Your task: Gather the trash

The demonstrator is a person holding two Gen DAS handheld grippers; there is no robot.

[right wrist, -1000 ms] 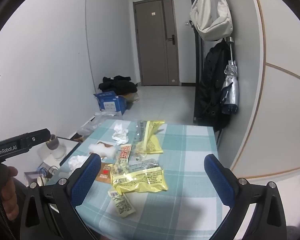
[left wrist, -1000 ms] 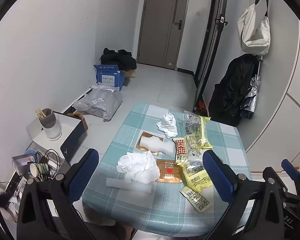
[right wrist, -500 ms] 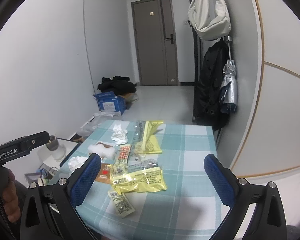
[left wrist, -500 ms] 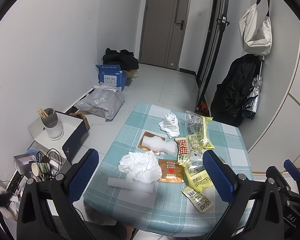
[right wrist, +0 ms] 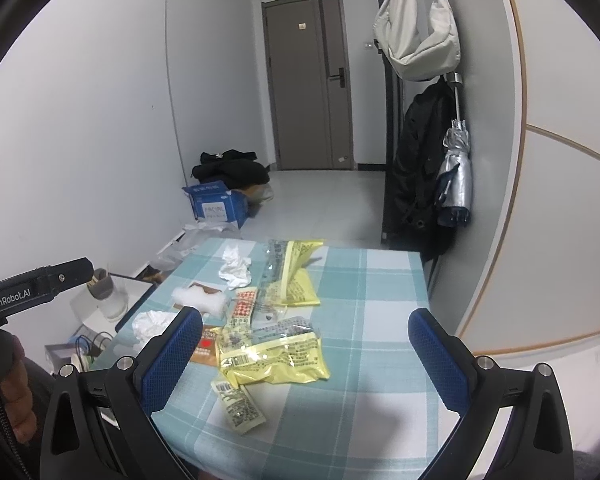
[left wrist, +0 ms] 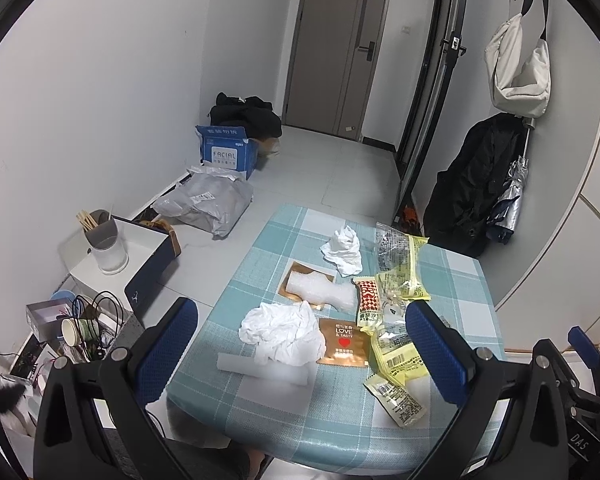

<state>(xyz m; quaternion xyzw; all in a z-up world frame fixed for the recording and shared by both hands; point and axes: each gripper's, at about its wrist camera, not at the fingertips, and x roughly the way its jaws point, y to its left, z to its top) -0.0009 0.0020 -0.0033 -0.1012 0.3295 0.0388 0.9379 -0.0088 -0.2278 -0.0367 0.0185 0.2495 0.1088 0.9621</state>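
Left wrist view: my left claw [left wrist: 300, 350] hangs above the near edge of the table [left wrist: 466, 280]. Its blue pads are wide apart w/ nothing btwn them.
Right wrist view: my right claw [right wrist: 306, 354] is also spread wide & empty, up over the near right part of the table.
Trash spot: all of it lies on the check cloth, mostly left & middle. None picked up yet.
Near me: big white crumpled tissue [left wrist: 280, 330] sits partly on a foam roll [left wrist: 264, 368]. A brown packet [left wrist: 342, 344] touches the tissue's right side.
Right side: big yellow wrapper [right wrist: 274, 360] w/ a small sachet [right wrist: 238, 404] just beside it, close to the table's front.
Far side: small tissue [left wrist: 344, 250], bubble wrap piece [left wrist: 320, 290], red-white packet [left wrist: 368, 304], tall yellow bag [right wrist: 296, 272].
Bin: can't see one in either view, so I don't know where trash goes.
Risk 1: flat packets lie tight on the cloth. I think my pads could pinch the cloth too & drag it all.
Risk 2: tissue is soft & light. A weak squeeze prob lets it fall.
Risk 3: sachet & foam roll are near the edge. A bump could knock them to the floor.
Risk 4: wrappers overlap, so I might lift 2 & drop 1.
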